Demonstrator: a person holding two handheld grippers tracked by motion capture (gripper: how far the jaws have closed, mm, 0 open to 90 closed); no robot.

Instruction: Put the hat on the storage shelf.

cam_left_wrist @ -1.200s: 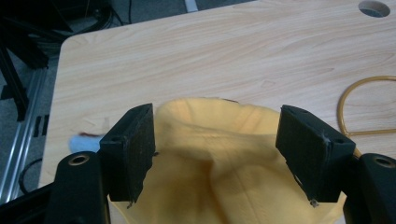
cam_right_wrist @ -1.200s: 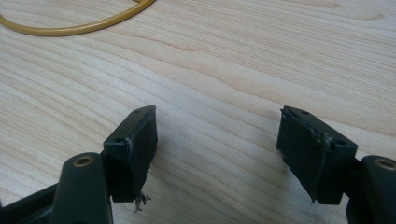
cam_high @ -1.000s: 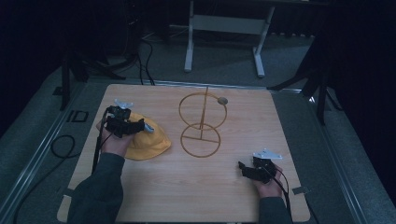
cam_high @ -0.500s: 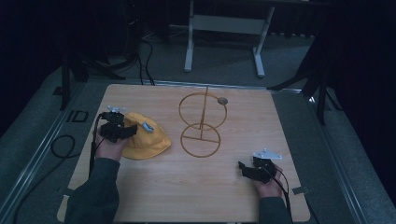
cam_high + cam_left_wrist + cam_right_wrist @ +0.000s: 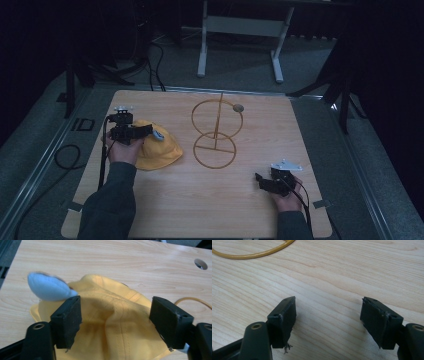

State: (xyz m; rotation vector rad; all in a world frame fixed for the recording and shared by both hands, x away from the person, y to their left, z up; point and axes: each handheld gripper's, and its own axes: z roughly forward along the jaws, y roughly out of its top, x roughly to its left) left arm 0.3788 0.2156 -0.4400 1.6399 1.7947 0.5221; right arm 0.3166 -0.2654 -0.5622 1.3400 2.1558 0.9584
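Your left gripper [image 5: 115, 315] hangs over the yellow hat [image 5: 112, 322] with its jaws spread wide, one on each side of the crumpled crown, nothing pinched between them. A second ago it sat a little farther back and more to the left of the hat; it has since swung round and come in over the cloth, which I read as you lining up for a grab, not yet made. In the high view the left gripper [image 5: 131, 132] sits on the near-left part of the wooden table [image 5: 260, 210], right over the hat [image 5: 155, 152]. The hat lies flat and slumped, soft cotton with stitched panel seams, its brim spread toward the wire stand [image 5: 216, 132]; a pale blue ear-shaped patch [image 5: 48, 287] sticks out of it on the left side of the left gripper view. Your right gripper [image 5: 328, 322] has not moved: it rests at the near right of the table, well apart from the hat, jaws spread over bare wood, holding nothing. The stand is upright at mid-table, just right of the hat, its hoops bare.
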